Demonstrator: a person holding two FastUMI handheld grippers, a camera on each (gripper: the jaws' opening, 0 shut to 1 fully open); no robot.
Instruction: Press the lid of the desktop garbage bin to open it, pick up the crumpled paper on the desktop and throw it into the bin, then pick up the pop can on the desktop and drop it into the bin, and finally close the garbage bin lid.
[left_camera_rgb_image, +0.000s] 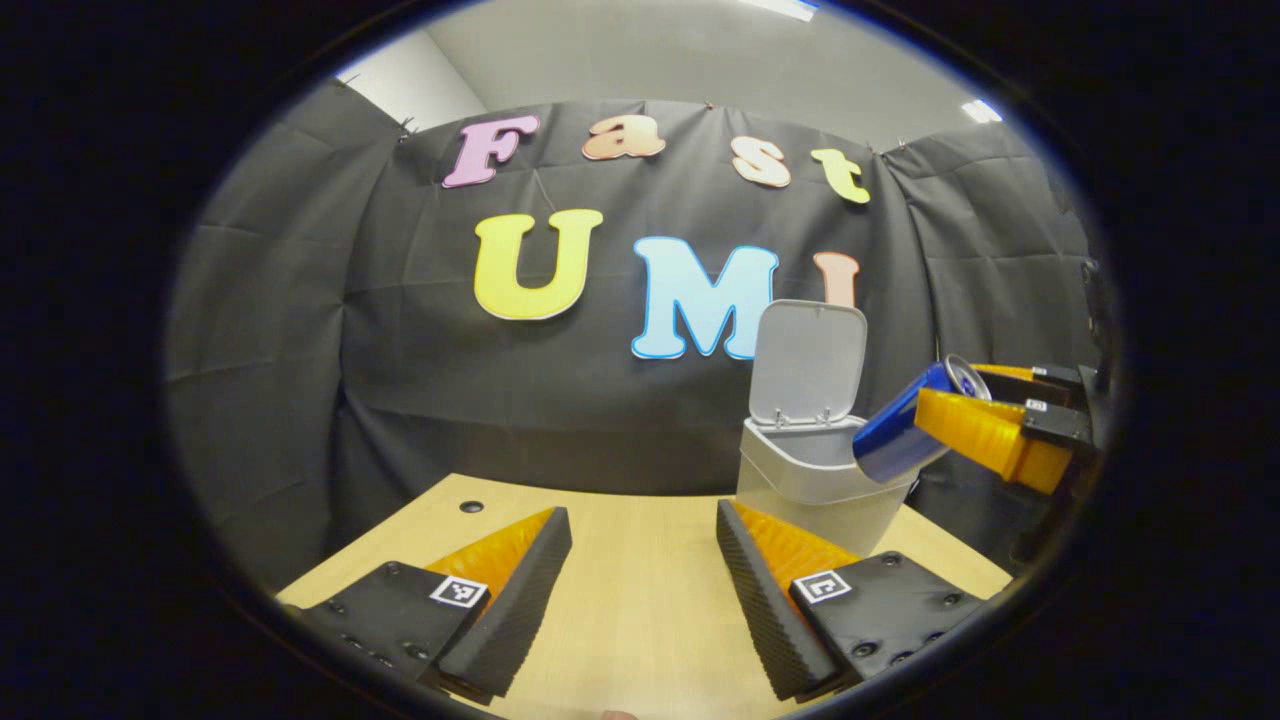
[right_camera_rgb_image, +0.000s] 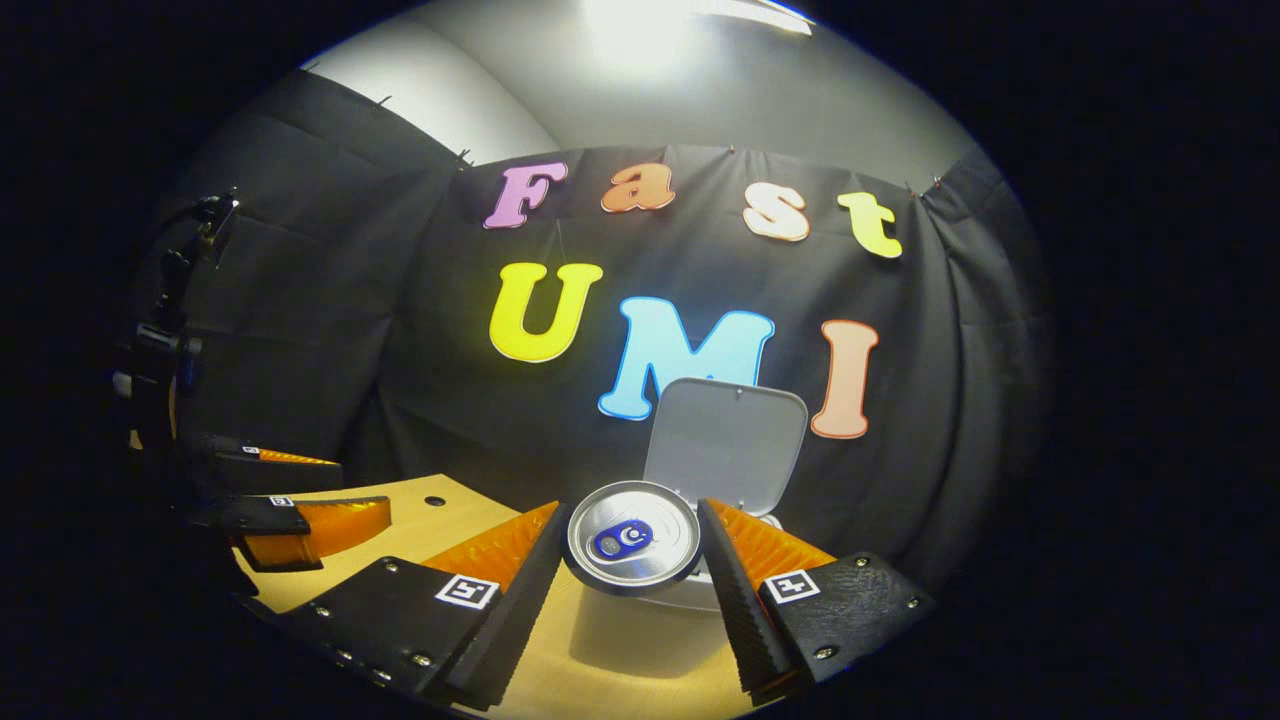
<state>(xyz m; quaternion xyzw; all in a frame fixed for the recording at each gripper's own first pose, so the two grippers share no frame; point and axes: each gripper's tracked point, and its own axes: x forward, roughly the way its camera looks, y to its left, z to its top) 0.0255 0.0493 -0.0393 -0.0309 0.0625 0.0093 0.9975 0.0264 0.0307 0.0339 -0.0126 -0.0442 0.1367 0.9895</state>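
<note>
The pop can (right_camera_rgb_image: 630, 540) is a blue-bodied can with a silver top and a blue pull tab. In the right gripper view its top faces the camera, pinched between the two fingers of the right claw (right_camera_rgb_image: 631, 590), which is clenched on it from both sides. In the left gripper view the can (left_camera_rgb_image: 905, 425) is tilted, its bottom end lowest, held in the air at the rim of the desktop garbage bin (left_camera_rgb_image: 810, 480). The bin is pale grey and stands at the far right part of the wooden table (left_camera_rgb_image: 640, 590). Its lid (left_camera_rgb_image: 808, 362) stands upright on hinges at the back, so the mouth is open. The left claw (left_camera_rgb_image: 640, 590) hangs released above the table, fingers apart with bare wood between them.
</note>
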